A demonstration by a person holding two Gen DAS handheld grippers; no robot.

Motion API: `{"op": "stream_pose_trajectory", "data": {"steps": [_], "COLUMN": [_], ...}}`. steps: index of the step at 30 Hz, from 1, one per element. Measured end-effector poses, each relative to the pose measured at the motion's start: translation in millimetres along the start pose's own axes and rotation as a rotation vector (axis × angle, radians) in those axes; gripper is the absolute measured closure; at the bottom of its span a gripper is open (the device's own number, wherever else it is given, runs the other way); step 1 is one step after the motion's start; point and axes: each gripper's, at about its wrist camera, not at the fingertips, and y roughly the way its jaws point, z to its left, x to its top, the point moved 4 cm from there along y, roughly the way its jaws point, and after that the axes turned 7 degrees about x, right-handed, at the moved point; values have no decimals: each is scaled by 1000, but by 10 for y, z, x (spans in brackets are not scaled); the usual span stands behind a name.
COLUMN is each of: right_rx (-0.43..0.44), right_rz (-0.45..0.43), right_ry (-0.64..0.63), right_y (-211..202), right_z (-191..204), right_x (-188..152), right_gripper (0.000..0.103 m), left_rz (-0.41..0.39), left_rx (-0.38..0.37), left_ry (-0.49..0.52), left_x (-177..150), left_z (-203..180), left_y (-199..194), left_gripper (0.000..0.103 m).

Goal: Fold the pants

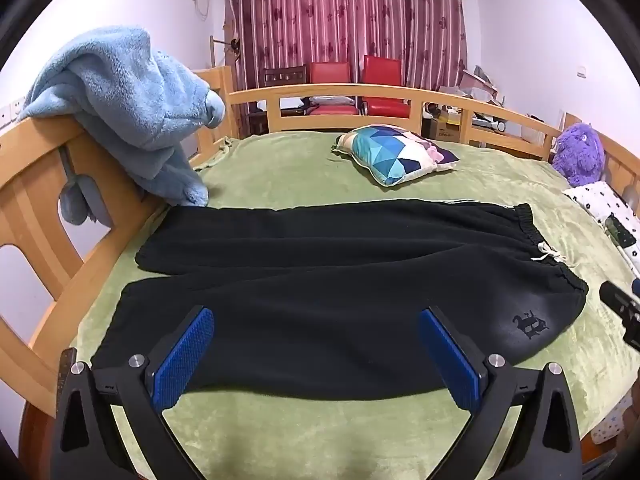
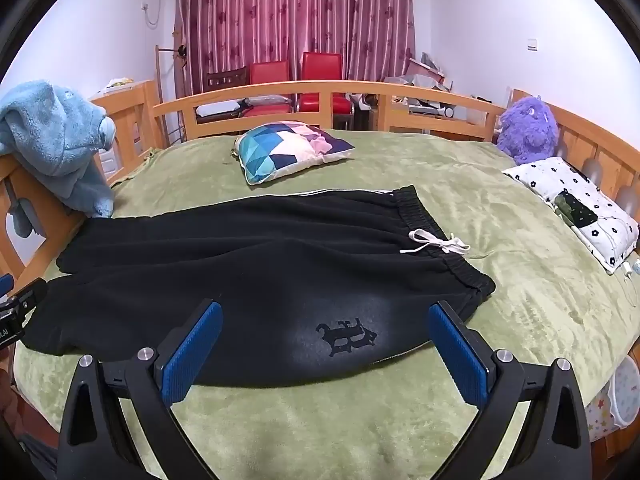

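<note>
Two claws are hanging over the near edge of the bed (image 1: 360, 432), and nothing is being held yet. Its green cover is carrying the pants (image 1: 320, 288), which are lying flat and unfolded across it, legs running toward the left end by the rail and the blue blanket (image 1: 120, 100), waistband toward the right. One leg is sitting nearer me, the other farther back, with a thin gap opening between them at the cuffs.

To my eye the first fold is the lengthwise one, laying one leg over the other. The near edge is the obvious thing to take, since both claws are already lined up along it.

Over the near leg, the left claw (image 1: 316, 352) is standing wide open with its blue pads apart and gripping nothing. Near the hip, the right claw (image 2: 326, 346) is equally wide and empty, straddling the printed logo (image 2: 346, 336).

For a clean fold I would pinch only the near edge, one claw toward the cuff and one at the waist, lift both together, and carry them level to the far edge so the leg seams are meeting.

At the waistband the white drawstring (image 2: 434, 246) is trailing loose; it is worth tucking inside.
</note>
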Motion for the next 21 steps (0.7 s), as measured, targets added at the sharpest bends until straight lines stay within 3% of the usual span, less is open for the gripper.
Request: {"op": "stream_pose_trajectory", "data": {"steps": [21], "right_rx": [7], "right_rz": [2], "right_ry": [5], "right_y": [14], "right_z": [68], "right_x": [-12], "right_gripper": [2], "left_rz": [-24], "left_rx": [-9], "left_ry": [8], "left_x": [-26], "left_z": [-56], "left_y": [-50], "left_gripper": [0]}}
